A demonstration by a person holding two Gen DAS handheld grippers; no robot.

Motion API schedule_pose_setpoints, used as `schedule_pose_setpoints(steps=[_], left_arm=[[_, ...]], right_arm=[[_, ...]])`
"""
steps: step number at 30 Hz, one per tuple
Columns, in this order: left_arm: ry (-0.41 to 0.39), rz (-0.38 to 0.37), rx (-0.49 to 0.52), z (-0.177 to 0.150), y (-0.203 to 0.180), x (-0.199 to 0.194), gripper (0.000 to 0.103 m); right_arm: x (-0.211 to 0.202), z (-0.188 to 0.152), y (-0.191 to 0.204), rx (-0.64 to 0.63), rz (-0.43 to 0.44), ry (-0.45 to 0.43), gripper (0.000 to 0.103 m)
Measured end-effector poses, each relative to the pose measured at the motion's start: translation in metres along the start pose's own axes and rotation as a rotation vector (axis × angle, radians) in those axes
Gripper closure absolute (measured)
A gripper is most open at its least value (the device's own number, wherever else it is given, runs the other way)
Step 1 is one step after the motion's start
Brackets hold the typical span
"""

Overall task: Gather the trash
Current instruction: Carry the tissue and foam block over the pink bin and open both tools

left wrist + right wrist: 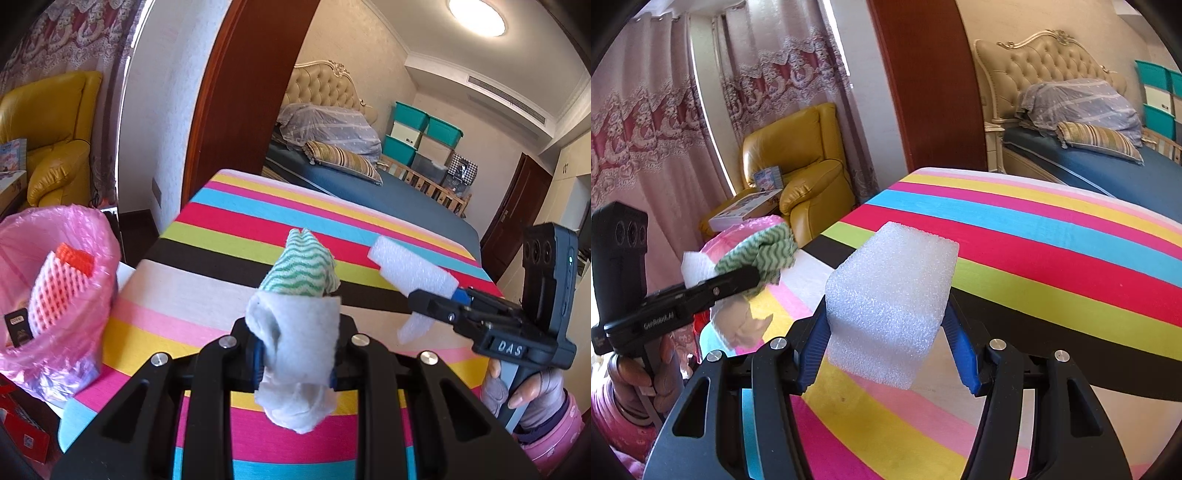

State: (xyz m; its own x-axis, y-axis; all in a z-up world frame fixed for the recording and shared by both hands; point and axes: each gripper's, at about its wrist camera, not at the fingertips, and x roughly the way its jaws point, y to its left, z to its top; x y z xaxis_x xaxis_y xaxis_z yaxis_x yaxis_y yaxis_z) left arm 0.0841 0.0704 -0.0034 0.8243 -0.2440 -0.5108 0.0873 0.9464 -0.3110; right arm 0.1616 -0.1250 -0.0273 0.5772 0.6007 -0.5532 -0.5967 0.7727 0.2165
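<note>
Left wrist view: left gripper (295, 354), fingers clamped on a rolled cloth wad (295, 325) at lower centre, lifted off the striped worktop (258, 221) for the pink-lined bin (55, 295) at left. Right wrist view: right gripper (886, 332), fingers gripping a white foam block (892, 302) at centre, likewise bin-bound.

Yellow armchair (805, 173), lace curtains (665, 110), prob. bedroom.

Bright daylight is glowing through the pink lace-patterned curtains (665, 122), and a round ceiling lamp (476, 16) is shining, slightly blown out. Fisheye distortion is bending straight edges and darkening the corners. Foreground parts are looking slightly soft.
</note>
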Motion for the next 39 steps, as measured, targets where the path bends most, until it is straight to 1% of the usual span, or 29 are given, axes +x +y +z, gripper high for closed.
schedule_pose_setpoints(steps=[6,10,18,23,29,36,39], left_arm=[[-0.034,0.030,-0.005,0.011,0.012,-0.014,0.079],[-0.047,0.050,-0.017,0.019,0.025,-0.021,0.079],[-0.073,0.117,-0.036,0.033,0.059,-0.039,0.079],[-0.093,0.176,-0.060,0.043,0.095,-0.057,0.079],[-0.097,0.239,-0.128,0.049,0.146,-0.073,0.079],[-0.091,0.308,-0.168,0.052,0.197,-0.084,0.079],[-0.087,0.331,-0.176,0.049,0.209,-0.084,0.079]], right_arm=[[0.006,0.006,0.023,-0.049,0.025,0.009,0.046],[0.013,0.009,0.040,-0.074,0.061,0.020,0.046],[0.040,0.021,0.094,-0.157,0.143,0.045,0.046],[0.062,0.036,0.131,-0.212,0.198,0.053,0.046],[0.093,0.053,0.171,-0.263,0.257,0.066,0.046],[0.127,0.065,0.209,-0.327,0.273,0.089,0.046],[0.139,0.068,0.223,-0.356,0.271,0.092,0.046]])
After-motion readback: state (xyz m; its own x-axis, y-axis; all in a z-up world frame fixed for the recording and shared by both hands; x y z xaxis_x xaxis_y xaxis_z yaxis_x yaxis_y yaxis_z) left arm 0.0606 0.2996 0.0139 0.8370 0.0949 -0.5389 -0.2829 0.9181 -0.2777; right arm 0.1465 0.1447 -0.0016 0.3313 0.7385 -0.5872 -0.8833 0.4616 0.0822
